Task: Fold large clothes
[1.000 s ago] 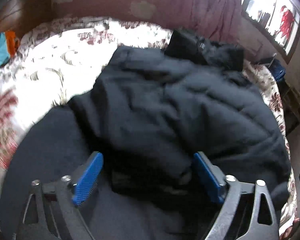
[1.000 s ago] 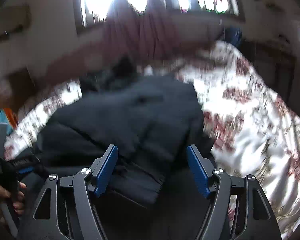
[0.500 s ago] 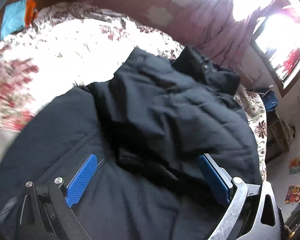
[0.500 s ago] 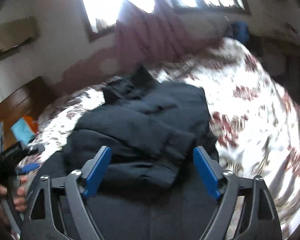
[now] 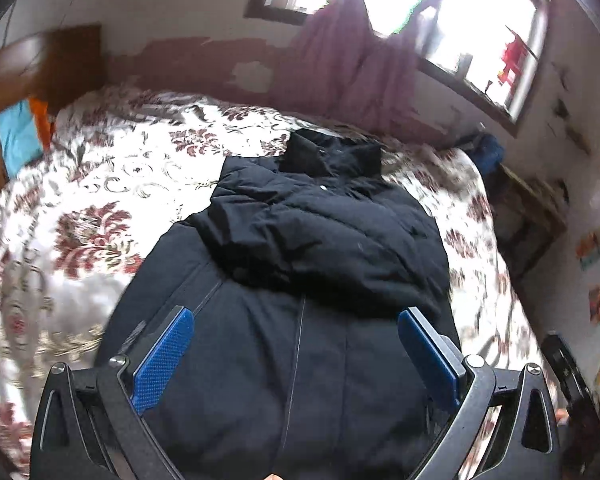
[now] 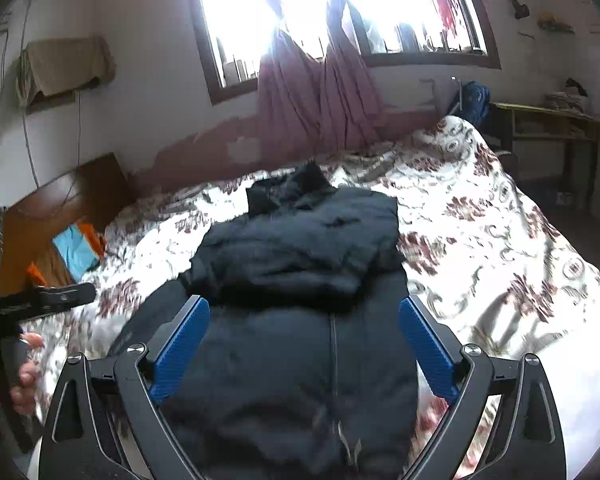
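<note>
A large black padded jacket point(image 5: 324, 248) lies on the flowered bed point(image 5: 112, 184), collar toward the window, with both sleeves folded across its chest. My left gripper point(image 5: 296, 328) hovers above the jacket's lower half, open, blue pads apart and nothing between them. In the right wrist view the same jacket point(image 6: 300, 264) lies below my right gripper point(image 6: 304, 320), whose jaws are still opening and hold nothing. The left gripper's handle point(image 6: 40, 300) and a hand point(image 6: 24, 376) show at that view's left edge.
A wooden headboard point(image 6: 60, 208) with blue and orange cloth point(image 6: 76, 252) stands at the bed's left end. Pink curtains point(image 6: 320, 92) hang under bright windows. A wooden table point(image 6: 548, 128) and a blue bag point(image 6: 474, 100) sit at the far right.
Both grippers have let go of the folded sleeves and pulled back and up from the jacket. Their jaws have widened, and more of the bed and room has come into view.
</note>
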The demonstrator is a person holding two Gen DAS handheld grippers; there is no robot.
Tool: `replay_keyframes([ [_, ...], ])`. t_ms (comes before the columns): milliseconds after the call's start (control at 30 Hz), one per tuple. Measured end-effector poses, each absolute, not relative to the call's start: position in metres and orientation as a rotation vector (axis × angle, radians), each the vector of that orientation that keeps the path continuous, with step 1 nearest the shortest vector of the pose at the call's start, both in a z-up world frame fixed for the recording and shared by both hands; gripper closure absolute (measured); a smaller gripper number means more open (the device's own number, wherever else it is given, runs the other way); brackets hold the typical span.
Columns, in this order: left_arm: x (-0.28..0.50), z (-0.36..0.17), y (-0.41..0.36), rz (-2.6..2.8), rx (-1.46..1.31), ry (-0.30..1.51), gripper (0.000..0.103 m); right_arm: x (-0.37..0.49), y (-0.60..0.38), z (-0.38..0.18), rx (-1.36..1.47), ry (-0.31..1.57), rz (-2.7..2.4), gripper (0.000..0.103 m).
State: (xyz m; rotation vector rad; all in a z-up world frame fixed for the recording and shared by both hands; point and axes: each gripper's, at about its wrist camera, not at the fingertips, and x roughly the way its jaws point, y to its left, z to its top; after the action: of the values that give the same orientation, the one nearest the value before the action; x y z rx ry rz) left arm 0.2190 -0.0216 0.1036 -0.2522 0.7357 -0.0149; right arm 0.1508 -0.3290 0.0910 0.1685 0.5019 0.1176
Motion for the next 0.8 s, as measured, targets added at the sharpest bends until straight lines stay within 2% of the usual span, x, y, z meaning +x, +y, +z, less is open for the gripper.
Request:
replay_keyframes([
  [133, 0.178, 0.109, -0.025, -0.075, -0.209, 0.795, 0.0, 0.124, -0.337, 0.089, 0.134, 0.542, 0.095, 0.01],
  [333, 0.149, 0.105, -0.009, -0.073, -0.173, 0.834, 0.0, 0.137, -0.335, 0.087, 0.107, 0.586, 0.079, 0.01],
  [633, 0.187, 0.052, 0.048, -0.005, -0.328, 0.909, 0.0, 0.193, -0.276, 0.062, 0.013, 0.643, 0.115, 0.01],
  [800, 0.24, 0.009, 0.073, -0.01, -0.31, 0.95, 0.0, 0.23, -0.259, 0.039, 0.0, 0.553, 0.075, 0.01],
])
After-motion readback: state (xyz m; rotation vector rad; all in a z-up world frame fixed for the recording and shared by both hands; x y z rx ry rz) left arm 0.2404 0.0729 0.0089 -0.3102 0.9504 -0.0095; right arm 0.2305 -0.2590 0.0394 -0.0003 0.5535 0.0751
